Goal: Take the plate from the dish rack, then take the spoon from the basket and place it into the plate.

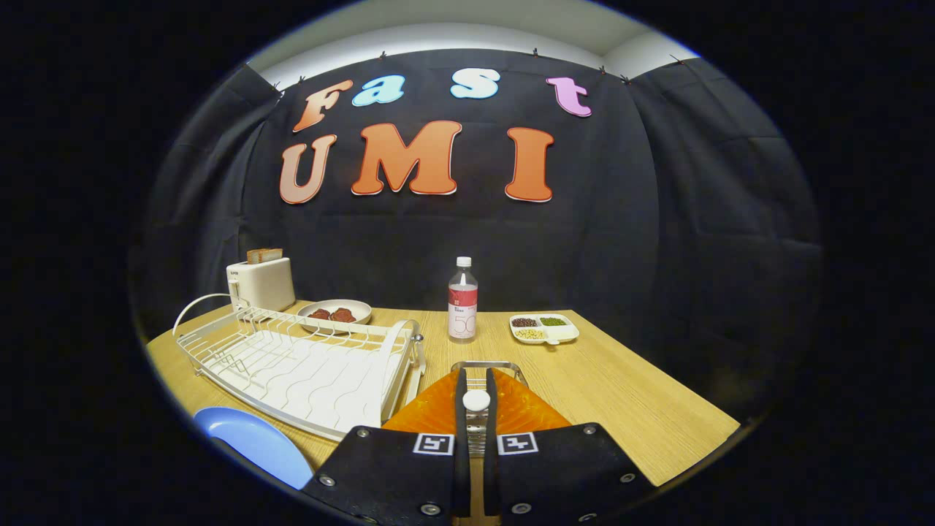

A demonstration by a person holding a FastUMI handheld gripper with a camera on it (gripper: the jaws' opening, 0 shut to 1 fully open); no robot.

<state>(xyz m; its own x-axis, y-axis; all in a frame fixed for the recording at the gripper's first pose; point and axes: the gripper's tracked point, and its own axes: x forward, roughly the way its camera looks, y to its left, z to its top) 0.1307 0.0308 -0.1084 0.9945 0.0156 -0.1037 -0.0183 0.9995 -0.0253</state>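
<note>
Wooden table (621, 394), light grain, set against the black cloth wall (657, 219); a white ceiling strip shows above the cloth.

My gripper (476, 398) is nearly together, fingers pinching a white spoon end (476, 400) between the tips. Both fingers seem to press on it. The spoon's long axis runs along my fingers, straight away from me; which end I hold I can't tell. Most of its length is hidden between the fingers.

Right under and ahead of the fingers sits the orange basket (511, 413) with a metal wire handle (488, 365) at its far side.

The blue plate (252, 438) lies flat on the table, near me, to the left of my fingers, just in front of the rack's near corner.

The white dish rack (307, 365) is left of the basket, standing beside it.

Beyond: a toaster (261, 283) with bread in the slots, a beige dish (336, 313) with brown pieces, a bottle (462, 299) upright, a divided tray (544, 329) with beans.
</note>
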